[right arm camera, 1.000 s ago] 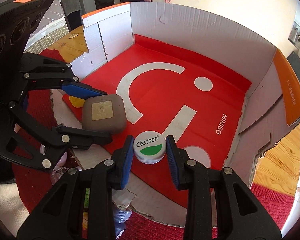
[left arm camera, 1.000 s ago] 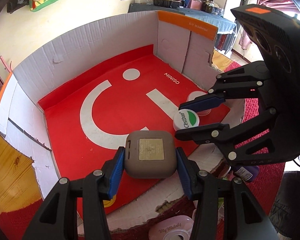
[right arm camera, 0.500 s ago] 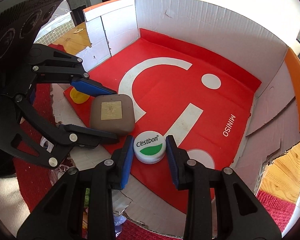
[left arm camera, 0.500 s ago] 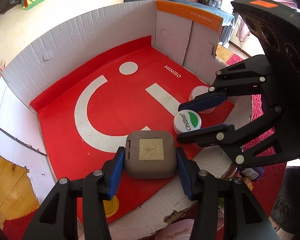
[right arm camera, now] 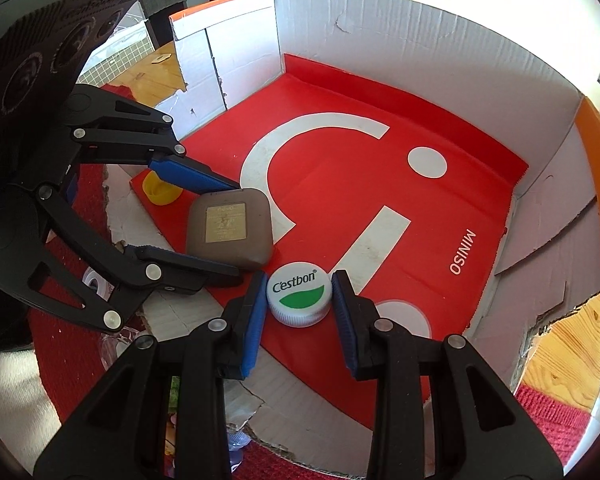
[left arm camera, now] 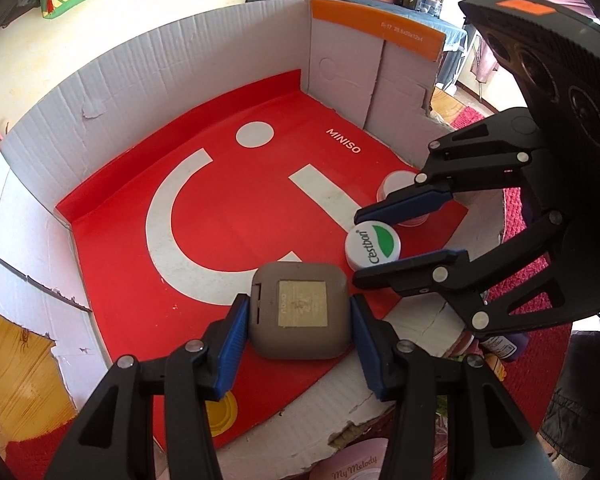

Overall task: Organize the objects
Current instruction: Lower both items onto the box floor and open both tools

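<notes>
Two grippers carry a compact case and a bottle cap into a cardboard box.

The left gripper (left arm camera: 298, 322) is clamped on the brown case (left arm camera: 299, 309) and the right gripper (right arm camera: 299, 299) pinches the white Cestbon cap (right arm camera: 299, 293), both low over the near red floor of the box (left arm camera: 140, 64). Next, seemingly, set each down and release.
</notes>
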A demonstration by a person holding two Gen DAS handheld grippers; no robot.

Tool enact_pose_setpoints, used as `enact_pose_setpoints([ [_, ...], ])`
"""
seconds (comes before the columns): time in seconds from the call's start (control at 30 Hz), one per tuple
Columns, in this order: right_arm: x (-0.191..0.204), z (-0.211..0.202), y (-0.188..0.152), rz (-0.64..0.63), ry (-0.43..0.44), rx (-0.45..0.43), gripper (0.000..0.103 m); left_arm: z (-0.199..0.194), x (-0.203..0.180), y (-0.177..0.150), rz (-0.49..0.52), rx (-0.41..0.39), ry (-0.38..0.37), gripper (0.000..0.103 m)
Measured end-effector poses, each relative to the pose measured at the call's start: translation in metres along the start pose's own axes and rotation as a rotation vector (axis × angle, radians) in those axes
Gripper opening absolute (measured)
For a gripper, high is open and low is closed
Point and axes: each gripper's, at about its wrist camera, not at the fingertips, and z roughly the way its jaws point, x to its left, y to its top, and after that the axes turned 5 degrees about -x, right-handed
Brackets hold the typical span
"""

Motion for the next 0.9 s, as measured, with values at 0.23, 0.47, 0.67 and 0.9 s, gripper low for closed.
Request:
enact_pose_setpoints([
  [0.23, 0.0005, 0.0005, 0.0005, -0.002, -0.001, 0.001, 0.032, 0.0008, -0.0025, 0.0023, -0.005, -0.002, 0.001, 0.051],
  [0.47, 0.0016, 0.0022, 0.0008, -0.007, -0.007, 0.001, 0.032, 0.0007, -0.0027, 0.0009, -0.011, -0.005, 0.001, 0.053],
  [0.67, 0.0011, 0.0026, 0.0006, -0.006, -0.008, 0.001, 0.032, 0.0025, -0.0024, 0.0019, -0.012, -0.007, 0.0, 0.053],
  [0.9, -0.0001, 0.0027, 0.0016, -0.005, -0.016, 0.001, 0.048, -0.0048, -0.0009, -0.0005, -0.017, -0.022, 0.003, 0.059],
])
